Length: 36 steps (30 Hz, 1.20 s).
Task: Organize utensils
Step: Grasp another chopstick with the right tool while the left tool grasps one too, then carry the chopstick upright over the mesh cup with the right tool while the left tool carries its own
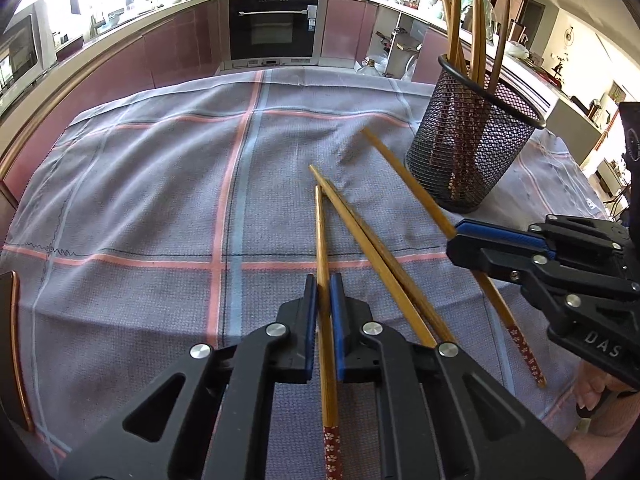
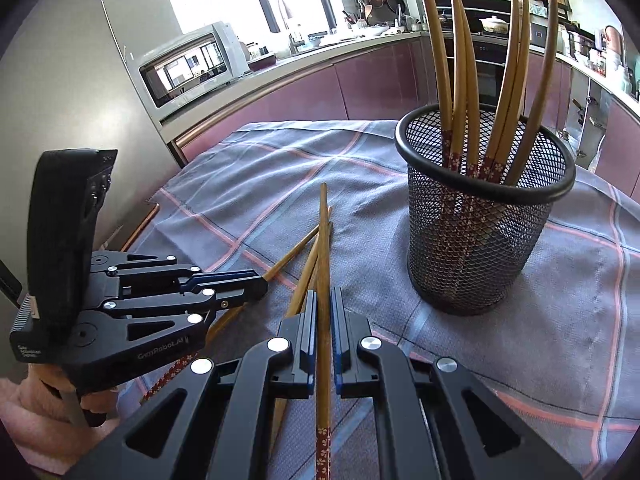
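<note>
Left gripper (image 1: 323, 280) is pinching one bamboo chopstick (image 1: 322, 236), its tip pointing toward 12 o'clock in the left wrist view. Right gripper (image 2: 323, 294) is pinching a second chopstick (image 2: 323, 240), tip likewise toward 12 o'clock in its own view. Two loose chopsticks (image 1: 360, 232) lie on the checked cloth (image 1: 160, 184) covering the surface, between the held ones. Mesh holder (image 2: 480, 232) stands upright at 1 o'clock of the right gripper, containing six chopsticks.

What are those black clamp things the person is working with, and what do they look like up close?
Two matching handheld grippers. The left gripper and right gripper are matte black angular linkages with silver round bolts and blue-lined fingers. White lettering marks their sides. A fluffy pink sleeve shows behind one.
</note>
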Motion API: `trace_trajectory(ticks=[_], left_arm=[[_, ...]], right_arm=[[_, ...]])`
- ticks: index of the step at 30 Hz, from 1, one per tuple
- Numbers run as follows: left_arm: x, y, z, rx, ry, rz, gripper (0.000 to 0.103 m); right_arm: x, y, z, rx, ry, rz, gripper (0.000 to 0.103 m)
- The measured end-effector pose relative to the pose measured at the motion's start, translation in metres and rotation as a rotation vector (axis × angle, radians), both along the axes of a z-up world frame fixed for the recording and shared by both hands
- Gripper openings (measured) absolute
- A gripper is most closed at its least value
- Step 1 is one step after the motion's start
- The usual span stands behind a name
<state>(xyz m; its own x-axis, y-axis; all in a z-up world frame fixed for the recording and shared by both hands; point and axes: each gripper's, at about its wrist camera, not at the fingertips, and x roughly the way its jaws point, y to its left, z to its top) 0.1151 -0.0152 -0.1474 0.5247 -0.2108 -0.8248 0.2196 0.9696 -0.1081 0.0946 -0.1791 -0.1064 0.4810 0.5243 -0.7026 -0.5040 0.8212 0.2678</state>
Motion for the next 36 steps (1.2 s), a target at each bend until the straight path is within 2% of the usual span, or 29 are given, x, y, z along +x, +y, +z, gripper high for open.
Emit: trace_trajectory(ticks=[7,17,25,36], left_arm=[[0.004,-0.006,-0.001,0.035,-0.012,-0.015,0.01],[0.0,-0.004,0.003,0.025,-0.023,0.019,0.008],[-0.012,-0.001,0.026,-0.01,-0.073,0.01,0.007],[-0.032,0.002,0.068,-0.127,-0.147,-0.052,0.007]], right_arm=[[-0.003,-0.001,0.002,0.009,-0.005,0.009,0.005],[-0.012,-0.009,0.016,0.033,-0.046,0.015,0.005],[-0.021,-0.024,0.03,0.058,-0.093,0.0,0.005],[-0.028,-0.048,0.055,0.098,-0.16,-0.044,0.005]])
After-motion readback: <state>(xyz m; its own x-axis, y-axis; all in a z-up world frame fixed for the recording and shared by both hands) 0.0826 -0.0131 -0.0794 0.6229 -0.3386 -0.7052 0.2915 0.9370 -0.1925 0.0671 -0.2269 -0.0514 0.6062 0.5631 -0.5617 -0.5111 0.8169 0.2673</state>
